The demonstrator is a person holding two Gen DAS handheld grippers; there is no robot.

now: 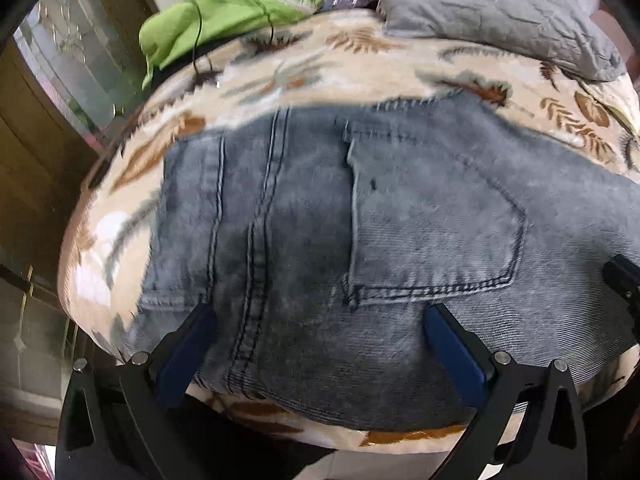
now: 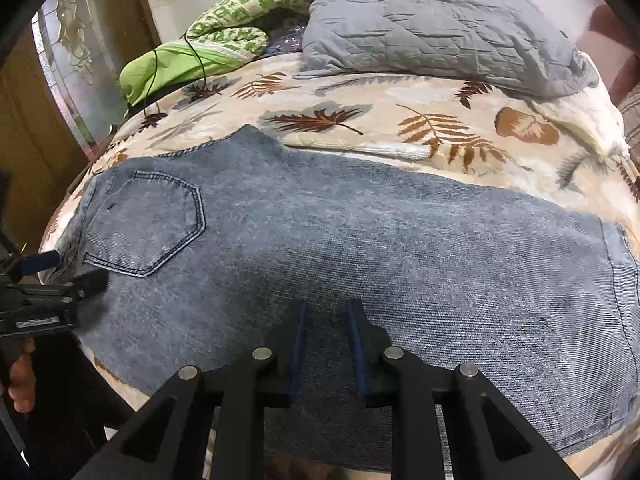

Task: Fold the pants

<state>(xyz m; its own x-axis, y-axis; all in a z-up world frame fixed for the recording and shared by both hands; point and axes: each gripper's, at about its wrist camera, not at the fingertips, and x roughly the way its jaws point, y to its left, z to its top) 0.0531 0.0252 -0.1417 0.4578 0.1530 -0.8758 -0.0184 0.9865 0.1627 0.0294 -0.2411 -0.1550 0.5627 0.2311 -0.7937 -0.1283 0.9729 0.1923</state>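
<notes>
— Where do your jeans (image 2: 360, 248) lie?
— Flat on the bed's leaf-print blanket (image 2: 340, 120), back pocket (image 2: 148, 224) up, legs stacked and running right.
— Your tools?
— Left tool (image 1: 320, 320) spread wide over the waist end, gripping nothing. Right tool (image 2: 326, 320) nearly together above mid-leg, nothing clamped.
— Anything nearby?
— A grey pillow (image 2: 440, 24) and green bedding (image 2: 180, 60) with a black cable (image 2: 196, 52) sit beyond the jeans, well apart.

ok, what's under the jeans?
The jeans lie flat on a leaf-print blanket, which shows past their edges on all visible sides. Whatever lies directly beneath the denim, or between its folded layers, is covered.
</notes>
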